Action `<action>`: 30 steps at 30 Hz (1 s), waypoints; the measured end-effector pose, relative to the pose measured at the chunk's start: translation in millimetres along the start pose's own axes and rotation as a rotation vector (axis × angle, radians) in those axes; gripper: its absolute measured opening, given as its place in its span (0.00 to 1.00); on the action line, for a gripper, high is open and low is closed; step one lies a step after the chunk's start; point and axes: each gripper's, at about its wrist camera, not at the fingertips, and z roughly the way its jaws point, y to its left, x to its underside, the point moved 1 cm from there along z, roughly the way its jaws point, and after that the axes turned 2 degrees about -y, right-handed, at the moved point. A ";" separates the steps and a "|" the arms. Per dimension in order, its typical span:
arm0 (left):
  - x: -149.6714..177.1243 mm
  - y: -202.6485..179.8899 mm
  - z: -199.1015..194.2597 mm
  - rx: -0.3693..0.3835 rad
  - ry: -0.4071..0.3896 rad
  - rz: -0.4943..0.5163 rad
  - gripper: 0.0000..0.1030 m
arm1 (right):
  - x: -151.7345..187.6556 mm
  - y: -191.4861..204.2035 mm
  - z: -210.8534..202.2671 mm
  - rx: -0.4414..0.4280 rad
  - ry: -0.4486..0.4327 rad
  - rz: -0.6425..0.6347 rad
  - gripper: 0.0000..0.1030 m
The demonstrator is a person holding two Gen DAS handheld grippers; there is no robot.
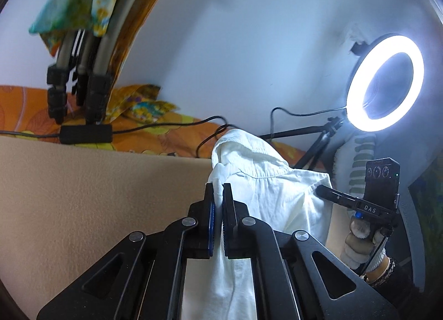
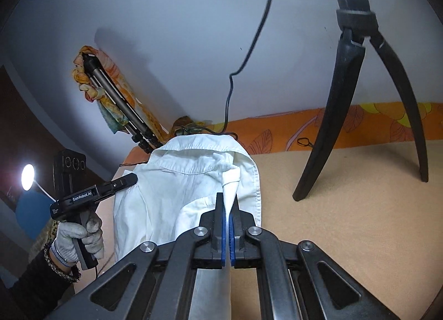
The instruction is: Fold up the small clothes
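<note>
Beige felt tabletop (image 2: 346, 209): left gripper (image 1: 218, 190), right gripper (image 2: 227, 199) both clamp white cotton shirt (image 2: 188, 181) aloft; thin pinch risks slippage.

Left tongs (image 1: 218, 195) clamped on white shirt (image 1: 265, 181) above tan surface (image 1: 83, 195); ring light (image 1: 384, 82) lit.

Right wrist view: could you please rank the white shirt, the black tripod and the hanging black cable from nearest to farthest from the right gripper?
1. White shirt: pinched in the right gripper jaws, extending ahead and left.
2. Black tripod: right of the gripper, feet on the tan surface.
3. Black cable: hanging by the back wall, ahead.
</note>
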 end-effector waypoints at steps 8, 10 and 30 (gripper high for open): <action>8.2 -42.4 -61.7 0.020 -0.053 0.061 0.03 | 9.3 42.3 -67.4 -0.008 -0.052 -0.082 0.00; 16.7 -53.6 -77.9 0.023 -0.061 0.073 0.03 | 17.6 53.7 -84.6 -0.013 -0.063 -0.096 0.00; 164.9 -81.1 -171.6 -0.024 0.034 0.101 0.03 | 173.7 126.5 -169.3 -0.009 0.011 -0.144 0.00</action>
